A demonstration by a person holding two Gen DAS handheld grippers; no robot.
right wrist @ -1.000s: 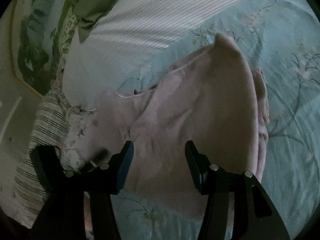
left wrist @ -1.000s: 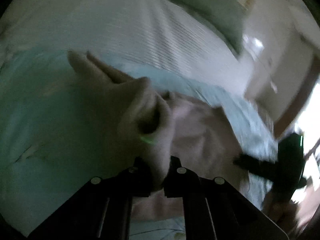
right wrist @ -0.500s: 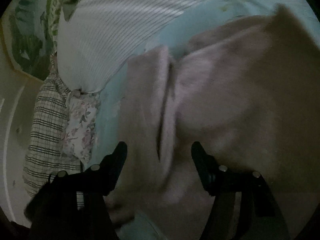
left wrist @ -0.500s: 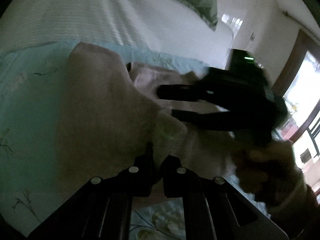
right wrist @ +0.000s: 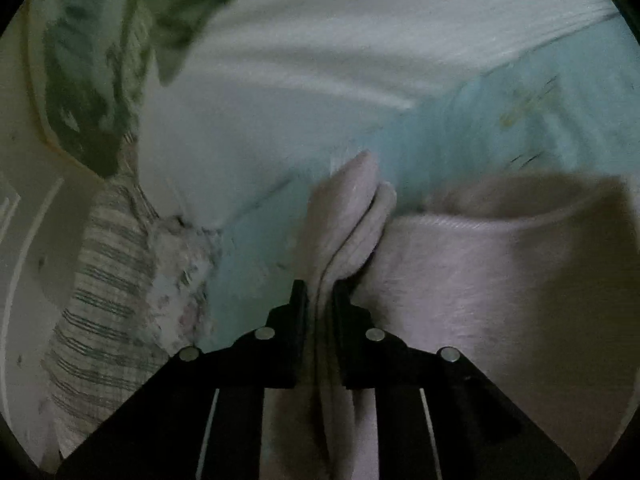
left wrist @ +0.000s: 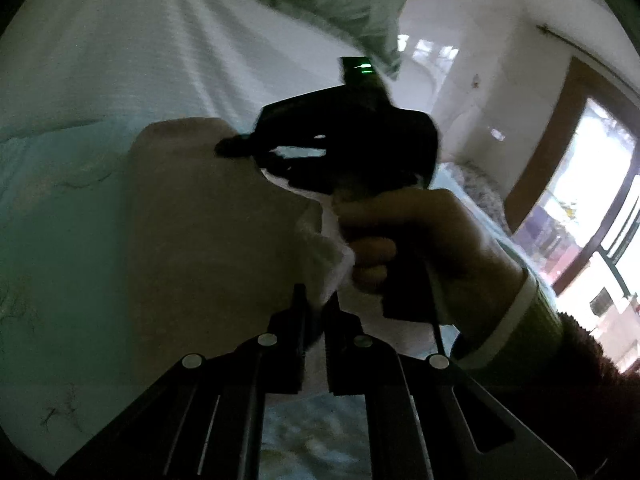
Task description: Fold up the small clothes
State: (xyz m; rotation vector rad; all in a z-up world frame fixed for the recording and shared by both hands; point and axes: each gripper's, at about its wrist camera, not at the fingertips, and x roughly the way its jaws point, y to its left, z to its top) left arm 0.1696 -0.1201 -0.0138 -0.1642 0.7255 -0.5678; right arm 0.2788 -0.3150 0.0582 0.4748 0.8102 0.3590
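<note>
soft pink fleecy garment (right wrist: pixel 460 280) draped on a pale blue floral bed sheet (right wrist: pixel 460 128). right hand-held gripper (right wrist: pixel 320 292) just closed, pinching its doubled fold at 6 o'clock; left hand-held gripper (left wrist: pixel 316 308) pinches its edge.

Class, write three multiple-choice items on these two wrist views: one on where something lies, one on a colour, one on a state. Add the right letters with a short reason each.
1. The garment lies on:
A. a bedsheet
B. a bare wooden floor
C. a metal rack

2. The garment is:
A. bright red
B. pale pink
C. black

3. The right gripper is:
A. wide open over the sheet
B. shut on a fold of the garment
C. holding a hanger

Answers:
1 A, the light blue bedsheet shows around the cloth.
2 B, it looks pale pink in both views.
3 B, its jaws have just been closing and now pinch a fold of cloth; the left gripper also pinches the garment.
</note>
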